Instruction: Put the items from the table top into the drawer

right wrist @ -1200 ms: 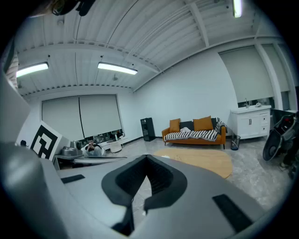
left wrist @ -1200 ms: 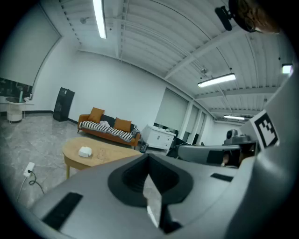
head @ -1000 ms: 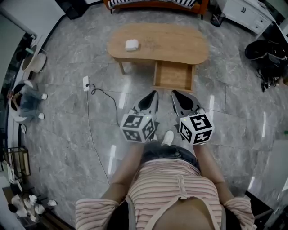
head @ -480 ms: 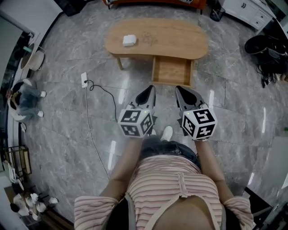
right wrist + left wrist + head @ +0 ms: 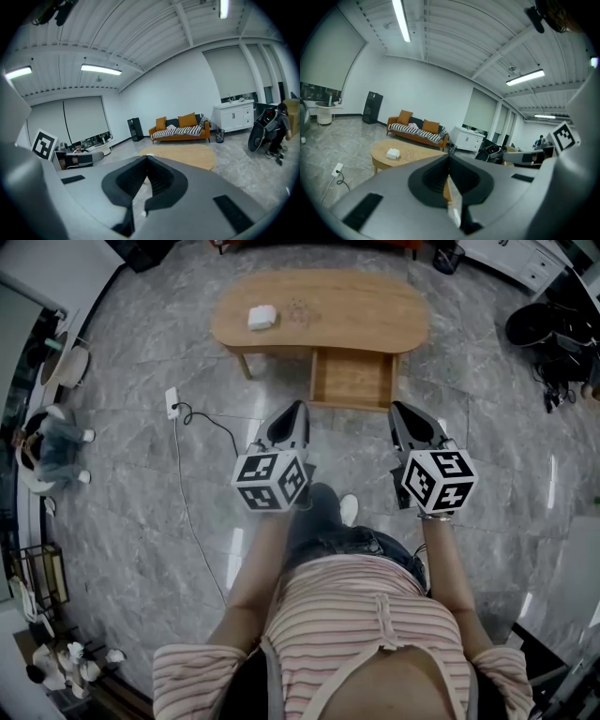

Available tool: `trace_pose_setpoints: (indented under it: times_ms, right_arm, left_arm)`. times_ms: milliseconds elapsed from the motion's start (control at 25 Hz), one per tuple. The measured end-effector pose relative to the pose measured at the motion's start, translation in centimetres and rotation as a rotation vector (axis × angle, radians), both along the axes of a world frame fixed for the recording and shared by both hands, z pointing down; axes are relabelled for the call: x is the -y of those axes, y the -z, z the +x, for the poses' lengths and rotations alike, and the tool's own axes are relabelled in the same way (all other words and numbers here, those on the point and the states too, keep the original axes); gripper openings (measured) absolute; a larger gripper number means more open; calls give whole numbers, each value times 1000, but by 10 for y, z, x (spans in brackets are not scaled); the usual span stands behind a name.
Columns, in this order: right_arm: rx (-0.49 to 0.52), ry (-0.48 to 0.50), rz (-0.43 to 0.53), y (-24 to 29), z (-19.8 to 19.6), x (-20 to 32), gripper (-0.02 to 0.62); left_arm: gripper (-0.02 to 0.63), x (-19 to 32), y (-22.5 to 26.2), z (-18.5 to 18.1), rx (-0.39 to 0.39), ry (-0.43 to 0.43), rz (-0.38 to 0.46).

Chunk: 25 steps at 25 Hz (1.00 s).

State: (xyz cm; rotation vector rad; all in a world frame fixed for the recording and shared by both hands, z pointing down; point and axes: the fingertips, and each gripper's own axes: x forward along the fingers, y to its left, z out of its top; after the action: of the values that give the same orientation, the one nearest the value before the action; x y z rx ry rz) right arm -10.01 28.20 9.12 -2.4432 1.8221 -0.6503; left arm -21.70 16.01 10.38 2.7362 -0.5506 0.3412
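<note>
A white box-like item [image 5: 262, 317] lies on the left part of the oval wooden table [image 5: 366, 315], with some small bits [image 5: 300, 307] beside it. The table's drawer [image 5: 354, 379] stands pulled out toward me and looks empty. My left gripper [image 5: 293, 409] is shut with nothing in it, held above the floor short of the drawer's left corner. My right gripper [image 5: 401, 411] is also shut and empty, short of the drawer's right corner. In the left gripper view the white item [image 5: 393, 153] shows on the table [image 5: 408, 152] beyond the shut left gripper [image 5: 450, 158].
A white power strip [image 5: 172, 401] with a black cable lies on the marble floor left of the table. Black bags [image 5: 544, 329] sit at the far right. A person [image 5: 47, 442] sits at the left edge. An orange sofa [image 5: 417, 129] and a white cabinet [image 5: 234, 117] stand behind the table.
The table and drawer have come nearer in the head view. My right gripper has swung out to the right, away from the left one, which has kept its place.
</note>
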Motion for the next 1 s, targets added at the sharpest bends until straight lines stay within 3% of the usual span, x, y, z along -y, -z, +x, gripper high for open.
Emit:
trace_pose_setpoints:
  times_ms: [480,1000]
  right_arm:
    - [52,-79,44,3,31,-8,9]
    - [36,-101,16,-5,75,28,9]
  left_arm:
    - [14,24,9,9,6,40,5]
    - [14,58,-16,64,28,16,-38]
